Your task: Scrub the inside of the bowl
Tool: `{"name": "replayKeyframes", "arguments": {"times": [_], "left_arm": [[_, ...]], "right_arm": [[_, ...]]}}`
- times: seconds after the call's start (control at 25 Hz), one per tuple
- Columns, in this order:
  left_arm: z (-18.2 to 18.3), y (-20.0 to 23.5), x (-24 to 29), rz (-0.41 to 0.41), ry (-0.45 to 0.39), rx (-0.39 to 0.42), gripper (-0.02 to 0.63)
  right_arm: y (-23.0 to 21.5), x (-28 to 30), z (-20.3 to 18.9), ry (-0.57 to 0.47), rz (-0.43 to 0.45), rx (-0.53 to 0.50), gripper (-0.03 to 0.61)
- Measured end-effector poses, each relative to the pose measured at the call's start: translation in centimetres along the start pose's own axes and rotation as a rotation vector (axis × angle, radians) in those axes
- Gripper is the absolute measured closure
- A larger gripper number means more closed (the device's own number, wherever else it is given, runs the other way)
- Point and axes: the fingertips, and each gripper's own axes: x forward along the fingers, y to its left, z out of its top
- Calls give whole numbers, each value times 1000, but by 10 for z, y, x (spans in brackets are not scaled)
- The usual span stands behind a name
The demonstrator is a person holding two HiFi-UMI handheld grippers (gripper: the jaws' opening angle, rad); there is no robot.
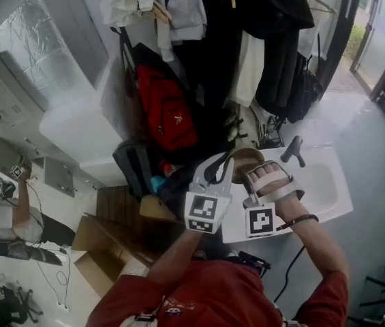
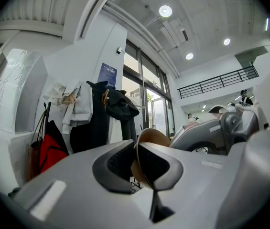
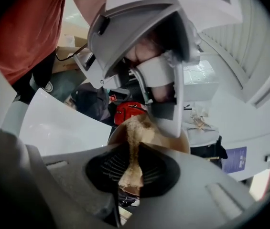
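Note:
Held in the air over the sink is a tan bowl, tipped on its side. My left gripper is shut on its rim; in the left gripper view the bowl's wall stands edge-on between the jaws of the left gripper. My right gripper sits close beside it on the right. It is shut on a tan scrub cloth, which runs up from the right gripper into the bowl's mouth. The left gripper's body hides the bowl's far side.
A white sink with a dark faucet lies below the grippers. A red backpack and hanging clothes are behind. Cardboard boxes stand at the lower left. Another person sits at the far left.

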Motion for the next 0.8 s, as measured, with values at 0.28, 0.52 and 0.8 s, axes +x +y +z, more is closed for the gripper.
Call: {"name": "replayKeyframes", "arguments": {"times": [0.28, 0.52, 0.8], "left_arm": [[3, 2, 0, 8, -12, 3, 581], [6, 3, -1, 13, -23, 1, 581], [11, 3, -5, 22, -54, -2, 581]], "right_arm": [[-10, 1, -3, -8, 6, 168, 529], [-19, 3, -7, -24, -10, 353, 529], [-33, 1, -13, -109, -20, 707, 529]]}}
